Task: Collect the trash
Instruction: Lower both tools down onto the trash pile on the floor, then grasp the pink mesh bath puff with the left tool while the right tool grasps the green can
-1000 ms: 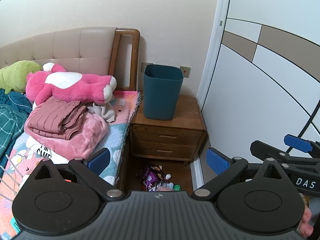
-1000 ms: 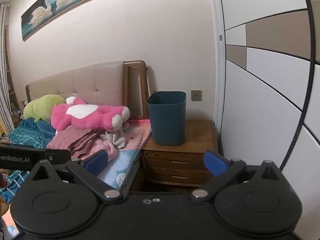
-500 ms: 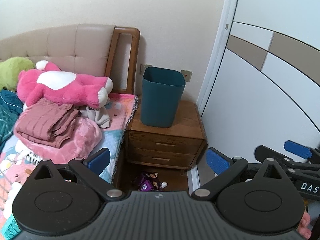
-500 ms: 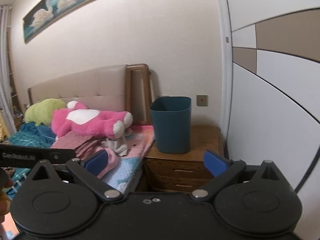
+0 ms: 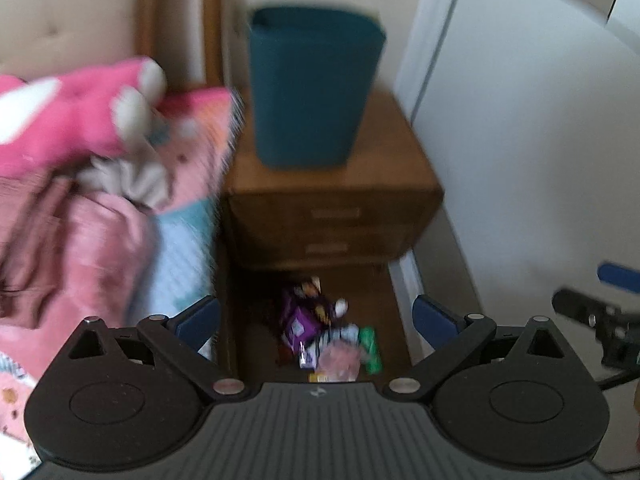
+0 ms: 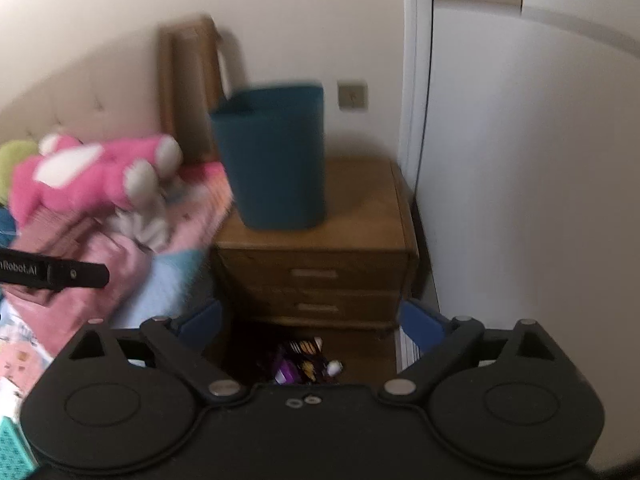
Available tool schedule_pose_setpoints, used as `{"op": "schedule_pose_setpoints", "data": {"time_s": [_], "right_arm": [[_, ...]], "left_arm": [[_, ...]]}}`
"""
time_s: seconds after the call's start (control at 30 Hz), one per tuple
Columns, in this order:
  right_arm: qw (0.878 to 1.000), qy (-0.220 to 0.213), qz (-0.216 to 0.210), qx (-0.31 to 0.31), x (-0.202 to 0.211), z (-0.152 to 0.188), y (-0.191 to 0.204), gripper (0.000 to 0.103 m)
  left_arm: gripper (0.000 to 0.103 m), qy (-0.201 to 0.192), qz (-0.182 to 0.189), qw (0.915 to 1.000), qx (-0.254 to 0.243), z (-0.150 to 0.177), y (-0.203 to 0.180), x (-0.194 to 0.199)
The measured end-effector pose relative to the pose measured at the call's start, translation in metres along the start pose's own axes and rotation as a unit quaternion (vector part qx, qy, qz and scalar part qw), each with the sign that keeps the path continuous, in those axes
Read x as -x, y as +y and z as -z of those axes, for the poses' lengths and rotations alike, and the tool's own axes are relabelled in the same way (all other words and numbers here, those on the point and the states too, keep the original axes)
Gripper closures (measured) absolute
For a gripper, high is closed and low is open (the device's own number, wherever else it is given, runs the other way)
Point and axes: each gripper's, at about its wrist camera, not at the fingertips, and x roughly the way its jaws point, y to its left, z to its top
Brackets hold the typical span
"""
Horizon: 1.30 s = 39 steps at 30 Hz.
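A heap of trash [image 5: 324,332] lies on the floor in front of the wooden nightstand [image 5: 332,208]: purple, green, pink and white wrappers. The right wrist view shows its far part [image 6: 304,364] just above the gripper body. A dark teal bin [image 5: 312,84] [image 6: 276,156] stands upright on the nightstand. My left gripper [image 5: 316,316] hangs open above the wrappers, nothing between its blue pads. My right gripper [image 6: 312,320] is also wide, its jaws closing slightly, with nothing between them. Both views are blurred by motion.
The bed [image 5: 120,216] with a pink plush toy [image 5: 72,120] and folded pink cloth borders the floor gap on the left. A white wardrobe door [image 5: 520,140] closes it on the right. The right gripper's finger [image 5: 588,312] shows at the left view's right edge.
Both grippers have dropped and tilted down toward the floor gap. The nightstand and bin loom larger, and the trash heap has come into the right wrist view.
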Motion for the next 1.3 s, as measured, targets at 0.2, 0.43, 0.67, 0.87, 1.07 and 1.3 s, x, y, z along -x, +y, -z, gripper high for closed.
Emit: {"op": "schedule_pose_setpoints", "data": {"time_s": [0.2, 0.43, 0.67, 0.87, 1.07, 1.3], "right_arm": [[0.997, 0.08, 0.002, -0.011, -0.125, 0.032, -0.025, 0.012], [0.985, 0.174, -0.004, -0.002, -0.29, 0.11, -0.066, 0.018], [0.965, 0.261, 0.002, 0.005, -0.442, 0.201, -0.097, 0.025], [0.95, 0.313, -0.004, 0.01, -0.544, 0.269, -0.119, 0.025], [0.939, 0.34, -0.028, 0.034, -0.613, 0.317, -0.125, 0.028], [0.927, 0.369, -0.061, 0.034, -0.647, 0.349, -0.125, 0.033]], "left_arm": [[0.0, 0.077, 0.004, 0.9967, -0.026, 0.035, -0.02, -0.13], [0.0, 0.149, -0.009, 0.9873, -0.052, 0.079, -0.044, -0.285], [0.0, 0.202, -0.006, 0.9765, -0.075, 0.135, -0.06, -0.444], [0.001, 0.236, -0.006, 0.9702, -0.054, 0.177, -0.064, -0.54], [0.001, 0.254, 0.0, 0.967, -0.009, 0.204, -0.055, -0.599], [0.009, 0.277, 0.018, 0.9607, 0.008, 0.22, -0.054, -0.637]]}}
